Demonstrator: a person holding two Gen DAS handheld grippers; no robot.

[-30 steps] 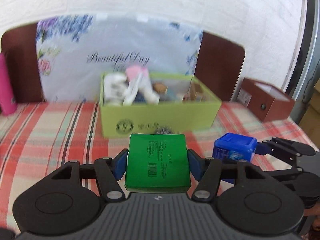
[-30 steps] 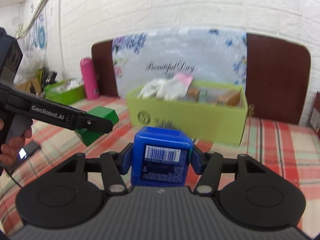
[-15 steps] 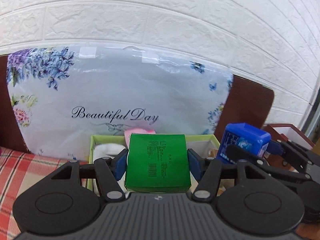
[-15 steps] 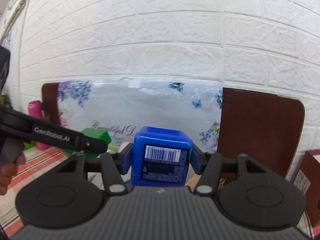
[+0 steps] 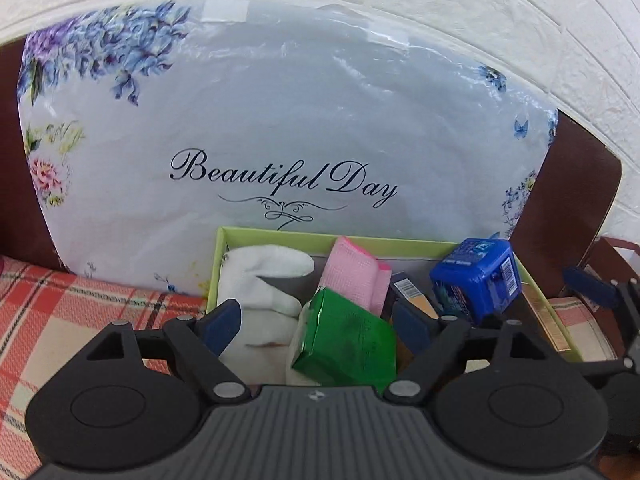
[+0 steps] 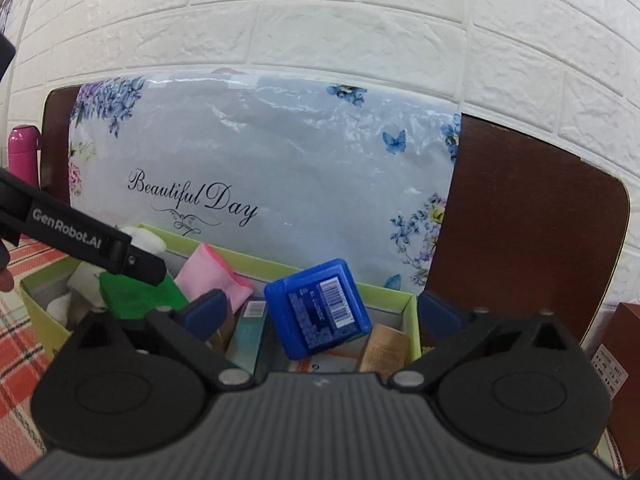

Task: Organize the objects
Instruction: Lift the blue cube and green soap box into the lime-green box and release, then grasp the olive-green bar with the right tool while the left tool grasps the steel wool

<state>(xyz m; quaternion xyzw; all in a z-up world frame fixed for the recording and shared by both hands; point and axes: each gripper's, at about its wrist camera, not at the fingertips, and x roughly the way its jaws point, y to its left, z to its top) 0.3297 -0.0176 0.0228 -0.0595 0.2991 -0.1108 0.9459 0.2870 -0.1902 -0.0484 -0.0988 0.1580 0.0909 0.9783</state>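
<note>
Left wrist view. Left claw [image 5: 318, 322] over the near-left part of the green bin [image 5: 224, 264], jaws opening, released. Green box [image 5: 346, 338] sits between the pads but clear of both, tilted, long axis slanting down toward the right pad, resting on or dropping onto the white cloth [image 5: 264, 280] and pink cloth [image 5: 354, 280]; cannot tell which. Blue box [image 5: 478, 280] to the right, also tilted, above the bin's right half. Right claw's blue pad and linkage show at the far right edge, well apart from the blue box. Bin stands on a plaid-covered worktop [image 5: 60, 312], against a floral "Beautiful Day" pillow [image 5: 280, 140].

Right wrist view. Right claw [image 6: 320, 314] above the bin's right end, jaws opening wide, gripping nothing. Blue box [image 6: 318, 308] lies between the pads, touching neither, corner-down, barcode face toward the camera, just above small cartons on the bin floor. Left claw's black finger crosses in from the left, over the green box [image 6: 136, 292]. Pink bottle [image 6: 24, 152] far left, brown box [image 6: 620, 344] far right.

Judgement: both boxes are let go inside the bin. Each box lies directly ahead of and below its own claw, so the coming move turns on backing each claw straight up and toward the camera without clipping the tilted box between its pads. Risk: the blue box may roll onto the cartons.
</note>
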